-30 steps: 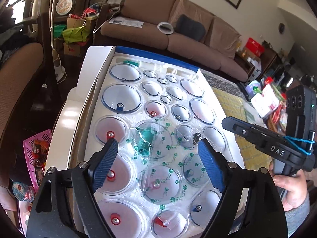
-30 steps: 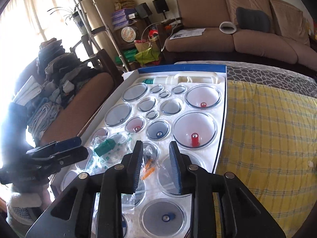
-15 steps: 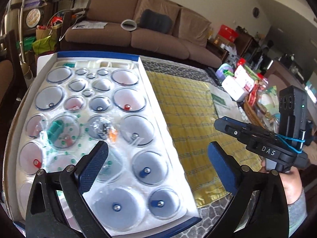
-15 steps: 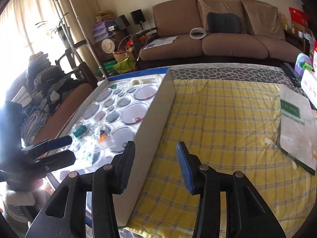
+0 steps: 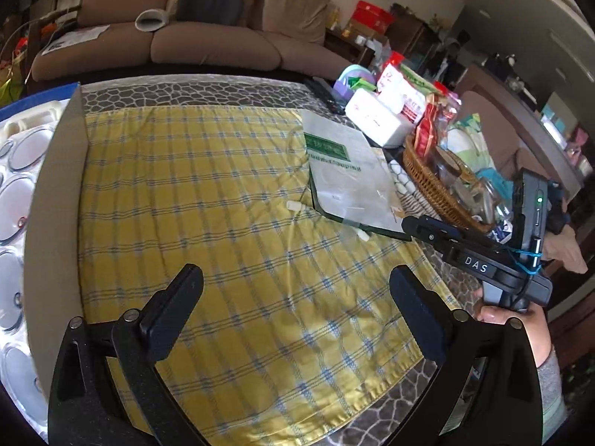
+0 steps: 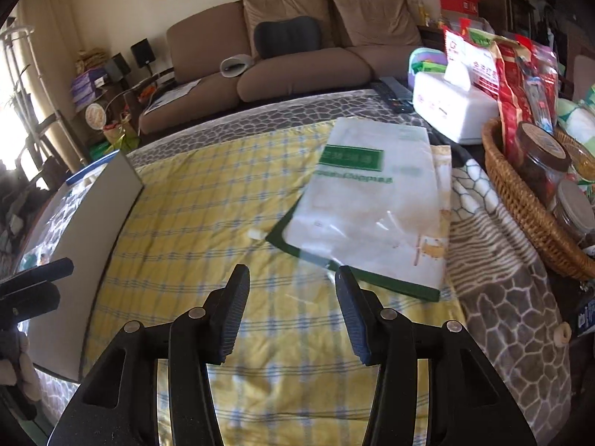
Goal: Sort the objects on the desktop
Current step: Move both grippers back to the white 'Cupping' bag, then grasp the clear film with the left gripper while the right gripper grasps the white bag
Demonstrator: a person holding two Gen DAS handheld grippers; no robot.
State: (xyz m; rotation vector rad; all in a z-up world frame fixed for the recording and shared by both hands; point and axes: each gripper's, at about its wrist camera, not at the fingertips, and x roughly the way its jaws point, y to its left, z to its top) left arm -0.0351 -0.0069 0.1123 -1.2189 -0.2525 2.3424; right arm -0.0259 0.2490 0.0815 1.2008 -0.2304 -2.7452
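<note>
Desktop objects lie ahead of both tools on a yellow checked cloth spread over the surface. The left hand-held gripper hangs above the cloth with its jaws spread wide and nothing between them. The right hand-held gripper has its jaws opening, also with nothing between them — only bare cloth shows in the gap.

Just beyond the right tool's fingertips lies a flat plastic bag with green print, its near corner close to the right-hand finger. A small white piece rests on the cloth touching or just beside the bag's edge, and a second one lies near the bag's lower corner; what they are cannot be told.

At the left edge of the cloth stands the grey wall of an open box, and inside it sit clear round cups set in a white tray. To the right, past the bag, are a white tissue box, a remote control and a wicker basket holding jars and red packets.

In the left wrist view a person's hand grips the handle of the right tool — a brown sofa stands well behind the surface.
</note>
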